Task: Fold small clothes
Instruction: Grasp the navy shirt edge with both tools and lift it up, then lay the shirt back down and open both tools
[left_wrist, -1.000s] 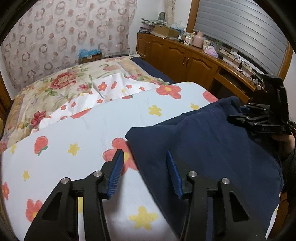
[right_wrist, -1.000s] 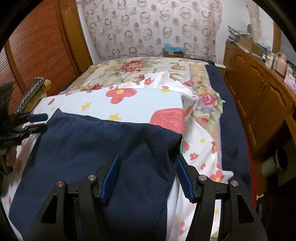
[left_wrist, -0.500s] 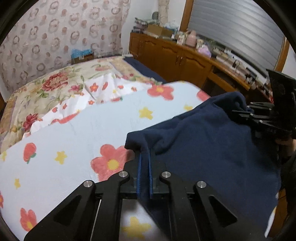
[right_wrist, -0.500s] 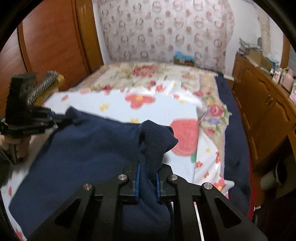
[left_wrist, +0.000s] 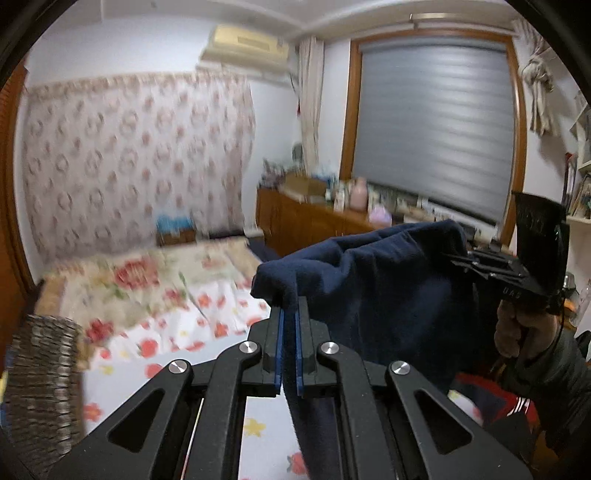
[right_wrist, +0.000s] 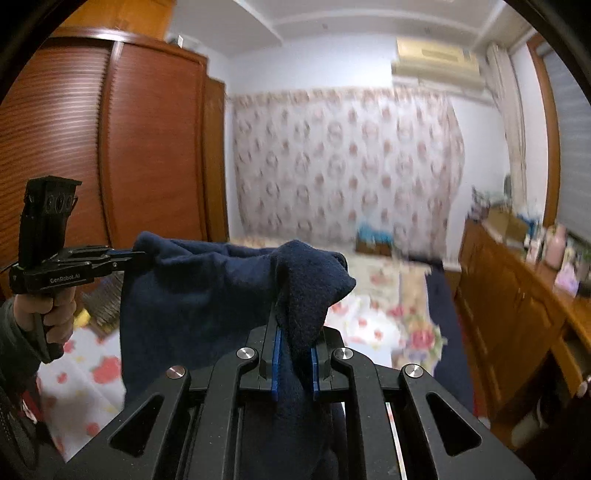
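Garment (left_wrist: 388, 295) is dark navy fleece, off the bed (left_wrist: 177, 295) and hanging in the air, pinched at two top corners so it drapes flat between the grippers; my read is that's the point of the hold: spread the top edge, let gravity pull the body straight before it's laid down for a fold. Left gripper (left_wrist: 289, 317): blue pads nearly together, clamped on one corner, a lump of cloth sticking out past the tips toward 12 o'clock, the rest falling to 6 o'clock below the jaws. Right gripper (right_wrist: 294, 332): also clamped, jaws slightly further apart because a thicker wad of fleece is bunched between the pads. In the left wrist view the right gripper sits at 3 o'clock, held in a hand (left_wrist: 524, 332) with a dark sleeve; in the right wrist view the left gripper shows at 9 o'clock, gripped from below by the other hand (right_wrist: 48, 310). Both grippers point roughly level, slightly nose-down, toward the patterned curtain (right_wrist: 343, 162) at the head of the bed. Top edge between them sags a bit, so not fully taut. Floral sheet lies below at 6 to 7 o'clock in both views. Background is motion-blurred. Fold itself not started, judging by the cloth hanging as a single sheet.
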